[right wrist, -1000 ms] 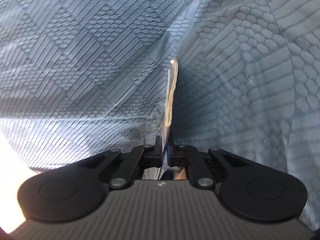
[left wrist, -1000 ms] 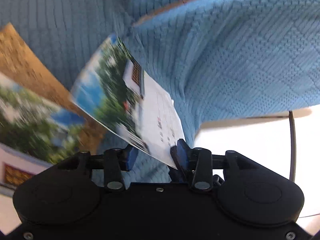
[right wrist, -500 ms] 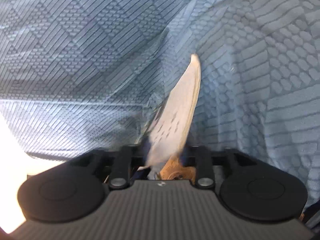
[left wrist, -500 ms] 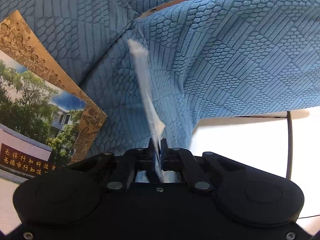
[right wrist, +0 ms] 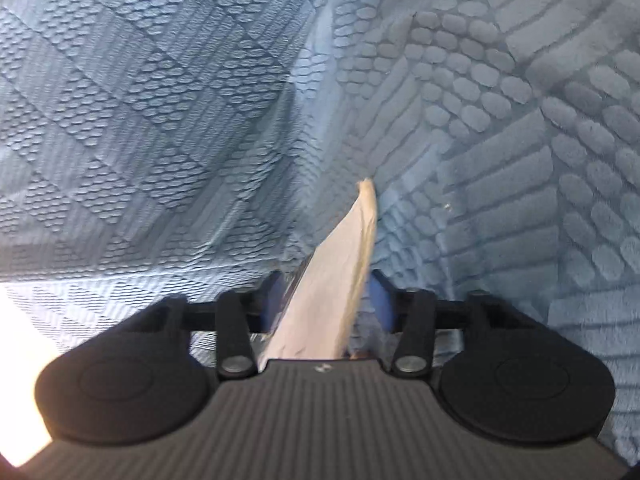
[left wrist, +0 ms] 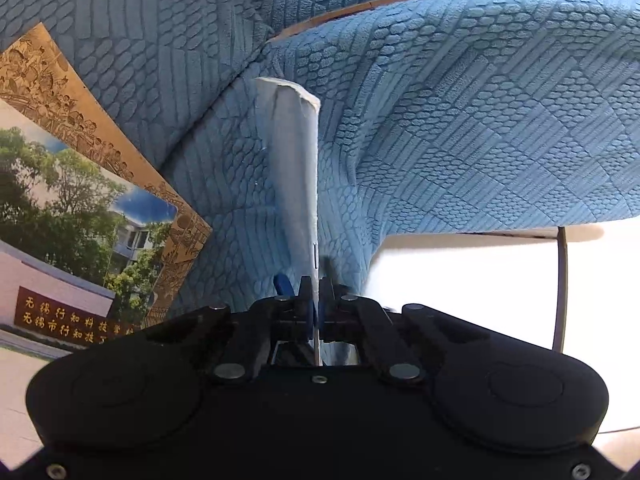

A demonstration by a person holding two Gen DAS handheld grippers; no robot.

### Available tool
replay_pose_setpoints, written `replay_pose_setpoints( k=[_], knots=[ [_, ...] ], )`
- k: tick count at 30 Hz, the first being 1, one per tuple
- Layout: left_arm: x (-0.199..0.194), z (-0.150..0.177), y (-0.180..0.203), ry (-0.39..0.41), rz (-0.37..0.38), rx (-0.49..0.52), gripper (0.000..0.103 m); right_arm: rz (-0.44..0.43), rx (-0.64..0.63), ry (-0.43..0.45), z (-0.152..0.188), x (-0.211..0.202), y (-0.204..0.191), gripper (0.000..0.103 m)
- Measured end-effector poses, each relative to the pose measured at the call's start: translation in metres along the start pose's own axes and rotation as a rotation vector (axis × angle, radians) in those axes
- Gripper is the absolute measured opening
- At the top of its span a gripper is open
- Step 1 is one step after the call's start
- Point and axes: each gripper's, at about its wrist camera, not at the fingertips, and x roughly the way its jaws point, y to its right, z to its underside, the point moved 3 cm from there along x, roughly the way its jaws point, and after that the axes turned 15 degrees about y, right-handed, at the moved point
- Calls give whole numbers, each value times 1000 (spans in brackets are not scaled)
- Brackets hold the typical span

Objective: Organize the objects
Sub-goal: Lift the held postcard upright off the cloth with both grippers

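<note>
A white card (left wrist: 296, 184) stands edge-on over the blue textured fabric (left wrist: 460, 128), and my left gripper (left wrist: 316, 304) is shut on its near end. In the right wrist view a pale card (right wrist: 332, 280) leans to the right between the blue pads (right wrist: 380, 300) of my right gripper (right wrist: 328, 300). Those jaws are closing around the card, and a gap still shows on its right side. A photo postcard (left wrist: 80, 216) with trees, a building and a brown patterned border lies flat on the fabric at the left.
The blue fabric (right wrist: 160, 120) rises in thick folds ahead of both grippers and fills the right wrist view. A white surface (left wrist: 460, 280) shows under the fold at the right, with a thin dark cord (left wrist: 560, 288) running down across it.
My left gripper shut on the card, which swung from face-on to edge-on. My right gripper let go of its edge-on card, which tipped over between the spread jaws; they have since narrowed.
</note>
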Motion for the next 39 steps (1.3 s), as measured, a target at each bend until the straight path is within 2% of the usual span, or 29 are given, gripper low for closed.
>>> replay_pose_setpoints(
  k=[2,9,22,27,39],
  knots=[
    [-2,0,2,1,1,11,0,-2,-22,3,2,0,-2,18],
    [-18,-1,7,3,22,20,1,-38,-85,22,4,-17,-18,8],
    [-70,3,31,3,53,71,3,-72,-327,102,33,-99,-79,5],
    [-102,0,47,28,73,116,4,-87,-390,112,52,-116,-108,5],
    [-175,-11,66,64,104,149,4,-117,-477,123,102,-155,-149,5]
  ],
)
